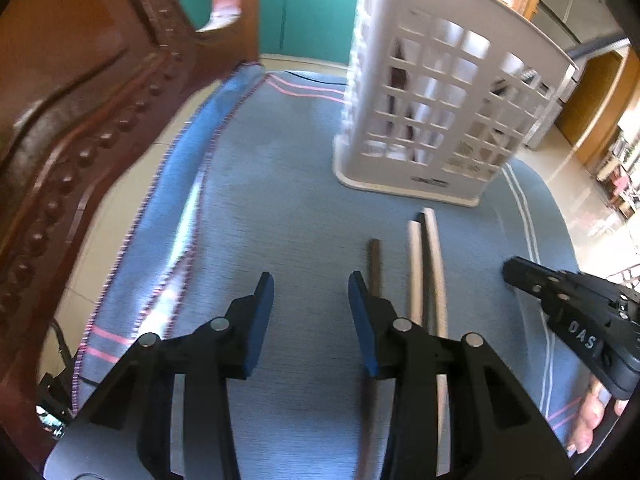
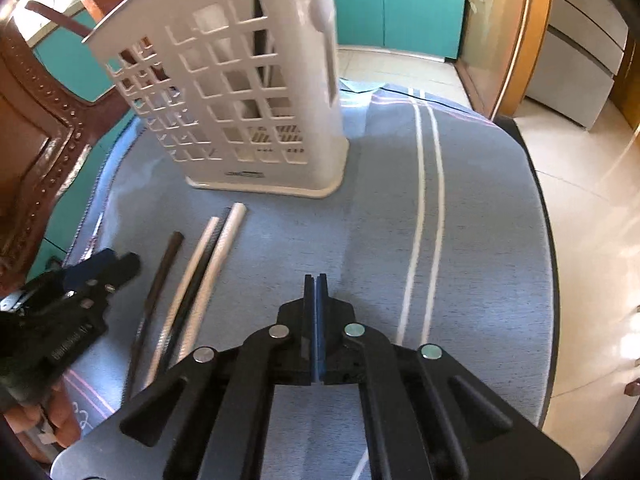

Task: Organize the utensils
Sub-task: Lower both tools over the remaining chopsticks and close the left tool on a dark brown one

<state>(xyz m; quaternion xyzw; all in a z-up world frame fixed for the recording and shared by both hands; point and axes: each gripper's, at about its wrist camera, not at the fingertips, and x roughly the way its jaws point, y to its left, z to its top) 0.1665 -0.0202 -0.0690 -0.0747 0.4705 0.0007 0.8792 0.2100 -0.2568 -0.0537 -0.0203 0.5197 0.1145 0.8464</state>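
Observation:
A white slotted utensil holder [image 1: 436, 120] [image 2: 248, 100] stands upright on a blue cloth. In front of it lie several long utensil handles side by side: a dark brown one [image 1: 375, 264] [image 2: 160, 276], two pale ones [image 1: 415, 272] [image 2: 216, 264] and a black one between them [image 2: 196, 280]. My left gripper [image 1: 311, 280] is open and empty, just left of the handles, above the cloth. My right gripper [image 2: 316, 280] is shut and empty, right of the handles; it also shows in the left wrist view [image 1: 520, 276].
The blue striped cloth [image 1: 280, 208] [image 2: 480, 220] covers a rounded table. A carved wooden chair [image 1: 80, 120] [image 2: 36, 152] stands close at the left. Tiled floor and cabinets lie beyond the table's right edge [image 2: 548, 264].

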